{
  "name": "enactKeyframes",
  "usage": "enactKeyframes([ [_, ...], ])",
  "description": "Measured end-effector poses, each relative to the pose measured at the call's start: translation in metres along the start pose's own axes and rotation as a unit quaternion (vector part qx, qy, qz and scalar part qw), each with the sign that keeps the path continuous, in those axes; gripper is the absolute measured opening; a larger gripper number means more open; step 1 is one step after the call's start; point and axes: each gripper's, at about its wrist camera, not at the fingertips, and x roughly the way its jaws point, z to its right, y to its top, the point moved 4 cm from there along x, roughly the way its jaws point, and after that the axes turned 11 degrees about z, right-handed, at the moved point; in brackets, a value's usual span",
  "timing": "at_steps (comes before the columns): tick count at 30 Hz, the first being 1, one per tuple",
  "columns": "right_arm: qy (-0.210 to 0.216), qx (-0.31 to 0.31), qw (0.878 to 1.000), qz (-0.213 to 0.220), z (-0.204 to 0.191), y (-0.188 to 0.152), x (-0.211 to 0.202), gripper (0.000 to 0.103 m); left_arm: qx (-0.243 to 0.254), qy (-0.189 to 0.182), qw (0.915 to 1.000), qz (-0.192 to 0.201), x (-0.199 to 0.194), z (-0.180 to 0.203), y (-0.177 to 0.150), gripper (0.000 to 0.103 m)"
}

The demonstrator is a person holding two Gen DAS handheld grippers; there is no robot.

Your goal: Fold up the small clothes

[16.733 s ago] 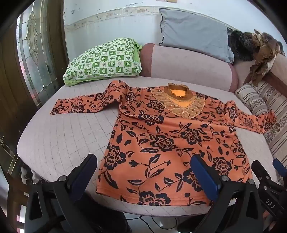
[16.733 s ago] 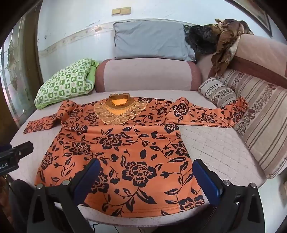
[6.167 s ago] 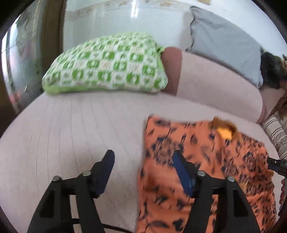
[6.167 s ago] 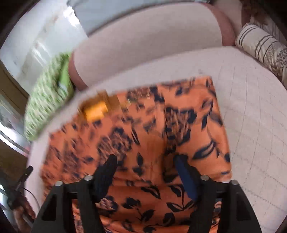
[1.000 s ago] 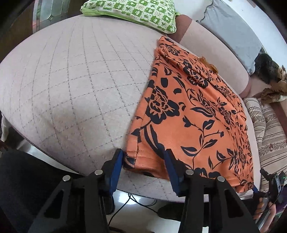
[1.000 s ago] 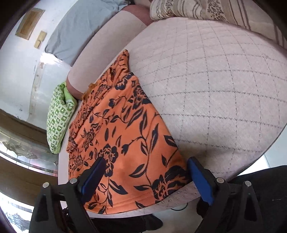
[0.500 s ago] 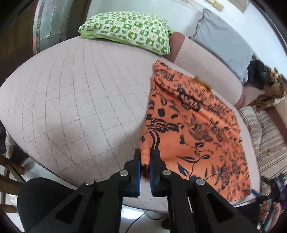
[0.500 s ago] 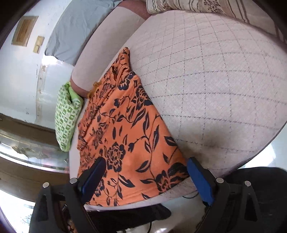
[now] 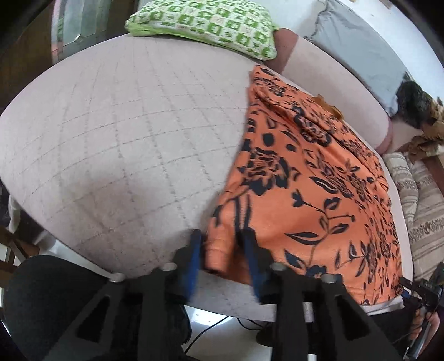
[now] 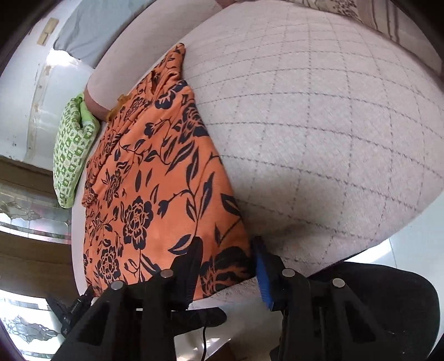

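Note:
An orange shirt with a black flower print (image 9: 310, 177) lies on the quilted pink cushion (image 9: 125, 144), its sleeves folded in so it forms a long strip. My left gripper (image 9: 222, 247) sits at the shirt's near left hem corner, its jaws apart around a bunched fold of cloth. My right gripper (image 10: 227, 259) sits at the near right hem corner of the shirt (image 10: 155, 177), its jaws apart with the corner between them. The shirt's collar end lies far off by the bolster.
A green checked pillow (image 9: 205, 25) and a pink bolster (image 9: 333, 83) lie at the far side, with a grey pillow (image 9: 360, 52) behind. Striped cushions (image 9: 421, 200) line the right. The cushion's front edge drops to a pale floor with cables.
My left gripper, shut on the hem half a second ago, now has its jaws apart around the bunched corner. My right gripper has narrowed around the right hem corner.

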Motion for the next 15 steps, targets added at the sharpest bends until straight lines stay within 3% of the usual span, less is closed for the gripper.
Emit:
enactKeyframes([
  [1,0.001,-0.001,1.000,0.000,-0.002,0.000,0.001,0.043,0.002,-0.004,1.0000,-0.001,-0.001,0.002,-0.001,0.058],
  [3,0.000,-0.023,1.000,-0.001,-0.012,-0.001,0.002,0.054,0.014,0.006,0.9999,-0.004,0.000,0.007,-0.003,0.057],
  [4,-0.011,-0.045,0.999,-0.004,-0.017,-0.002,0.004,0.054,0.021,0.009,0.9997,-0.006,0.000,0.008,-0.003,0.031],
  [5,-0.014,-0.054,0.998,-0.007,-0.019,-0.003,0.004,0.037,0.030,0.010,0.9995,-0.010,0.001,0.009,-0.004,0.008],
  [6,-0.004,-0.048,0.999,-0.013,-0.019,-0.004,0.005,0.006,0.033,0.003,0.9994,-0.014,0.002,0.010,-0.004,0.007],
  [8,0.011,-0.023,1.000,-0.009,-0.015,-0.002,0.002,0.005,0.021,-0.005,0.9997,-0.014,-0.001,0.008,-0.002,0.007],
  [9,0.039,0.006,0.999,-0.007,-0.014,0.000,-0.002,0.006,0.007,-0.014,0.9998,-0.009,-0.008,0.007,0.002,0.007],
  [13,0.105,0.034,0.994,0.023,-0.024,0.013,-0.023,0.006,0.007,-0.027,0.9989,0.037,-0.034,0.011,0.022,0.007],
  [15,0.101,0.044,0.994,0.009,-0.016,0.014,-0.009,0.009,0.002,-0.012,0.9999,0.006,-0.017,0.005,0.015,0.007],
])
